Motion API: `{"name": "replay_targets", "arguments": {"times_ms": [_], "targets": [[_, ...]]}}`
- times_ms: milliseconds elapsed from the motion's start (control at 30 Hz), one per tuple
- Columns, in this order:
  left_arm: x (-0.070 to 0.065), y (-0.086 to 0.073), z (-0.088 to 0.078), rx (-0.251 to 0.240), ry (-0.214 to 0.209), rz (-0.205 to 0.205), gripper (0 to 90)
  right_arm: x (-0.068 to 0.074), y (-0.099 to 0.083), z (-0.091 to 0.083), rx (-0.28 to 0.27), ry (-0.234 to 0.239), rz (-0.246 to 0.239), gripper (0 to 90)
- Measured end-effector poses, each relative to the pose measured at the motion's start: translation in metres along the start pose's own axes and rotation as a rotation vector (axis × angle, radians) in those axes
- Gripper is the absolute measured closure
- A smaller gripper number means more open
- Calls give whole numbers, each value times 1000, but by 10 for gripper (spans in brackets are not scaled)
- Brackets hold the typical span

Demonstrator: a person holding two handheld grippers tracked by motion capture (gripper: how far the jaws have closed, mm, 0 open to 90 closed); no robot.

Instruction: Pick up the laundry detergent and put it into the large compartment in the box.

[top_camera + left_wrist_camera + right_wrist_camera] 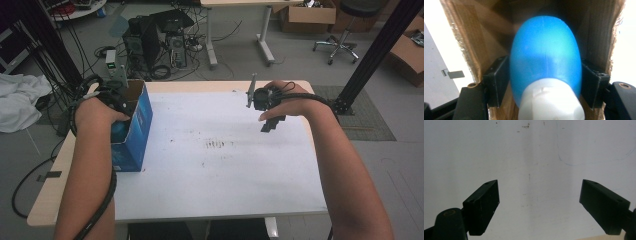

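We find the left tool (545, 82) grasping a smooth blue plastic bottle (545, 55) inside the cardboard box (134, 125), centre frame; right tool (539, 205) released. Loosening pads risk a slip.

bottle (545, 55): smooth blue plastic with a soft sheen; a mould seam runs along its middle
cap (551, 102): white plastic, matt
box (134, 127): cardboard, glossy blue print outside; raw brown inside, torn fuzzy edge at 9 o'clock
table (225, 150): matt white sheet, scuffed with dark marks; pale wood edge
right gripper (539, 205): matt black plastic jaws
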State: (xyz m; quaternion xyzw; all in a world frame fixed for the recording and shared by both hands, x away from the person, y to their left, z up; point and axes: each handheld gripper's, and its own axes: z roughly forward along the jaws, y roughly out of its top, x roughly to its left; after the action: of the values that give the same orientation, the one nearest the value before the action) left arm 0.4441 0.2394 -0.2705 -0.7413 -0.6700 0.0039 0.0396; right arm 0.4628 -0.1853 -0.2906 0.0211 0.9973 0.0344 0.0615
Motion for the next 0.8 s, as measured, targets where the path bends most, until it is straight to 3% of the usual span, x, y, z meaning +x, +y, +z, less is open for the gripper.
{"name": "replay_targets", "arguments": {"times_ms": [633, 800], "targets": [[-3, -5, -29, -32, 36, 8, 247, 1, -1, -5, -1, -5, 5, 163], [-7, -7, -38, -38, 68, 36, 220, 2, 0, -7, 5, -9, 4, 163]]}}
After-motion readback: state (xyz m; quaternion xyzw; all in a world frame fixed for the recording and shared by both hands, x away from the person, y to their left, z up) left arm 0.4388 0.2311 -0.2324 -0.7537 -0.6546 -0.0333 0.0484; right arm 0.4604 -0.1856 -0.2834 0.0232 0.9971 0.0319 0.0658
